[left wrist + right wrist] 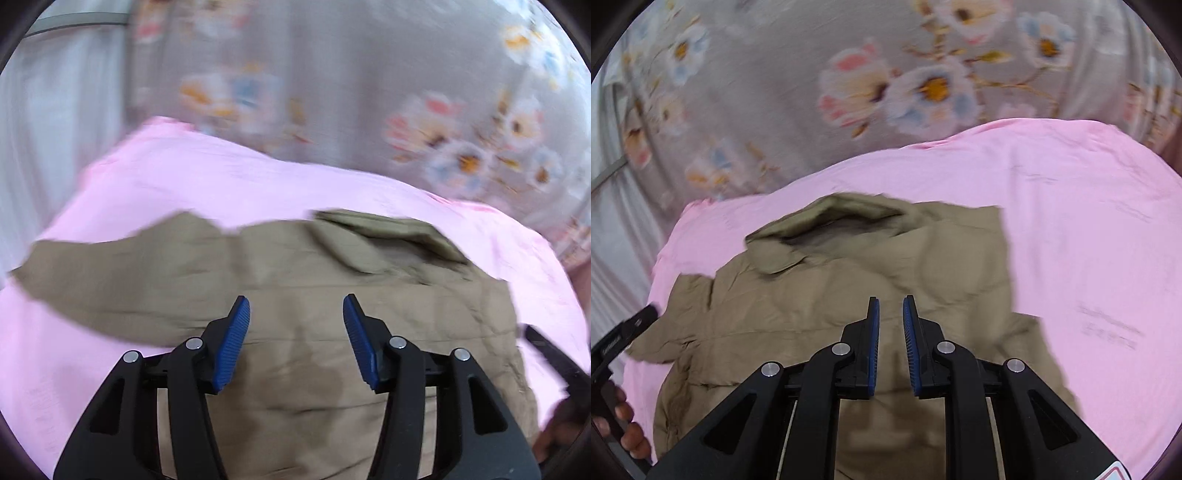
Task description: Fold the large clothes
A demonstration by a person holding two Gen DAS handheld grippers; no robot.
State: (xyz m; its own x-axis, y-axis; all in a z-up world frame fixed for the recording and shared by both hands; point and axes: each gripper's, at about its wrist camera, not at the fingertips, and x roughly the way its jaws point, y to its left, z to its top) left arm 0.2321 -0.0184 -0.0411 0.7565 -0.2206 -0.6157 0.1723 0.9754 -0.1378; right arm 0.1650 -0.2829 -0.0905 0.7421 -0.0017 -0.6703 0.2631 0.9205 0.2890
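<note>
A tan collared shirt (295,288) lies spread on a pink sheet (166,173), collar at the far side and one sleeve stretched out to the left. My left gripper (295,306) hovers over the shirt's body with its jaws wide apart and empty. In the right wrist view the same shirt (820,302) lies below my right gripper (890,306), whose blue pads (874,325) stand a narrow gap apart with nothing between them. The collar (827,225) lies beyond it to the left.
The pink sheet (1089,240) covers a bed with a grey floral cover (886,74) beyond it. The other gripper shows at the right edge in the left wrist view (554,362) and, with a hand, at the left edge in the right wrist view (617,343).
</note>
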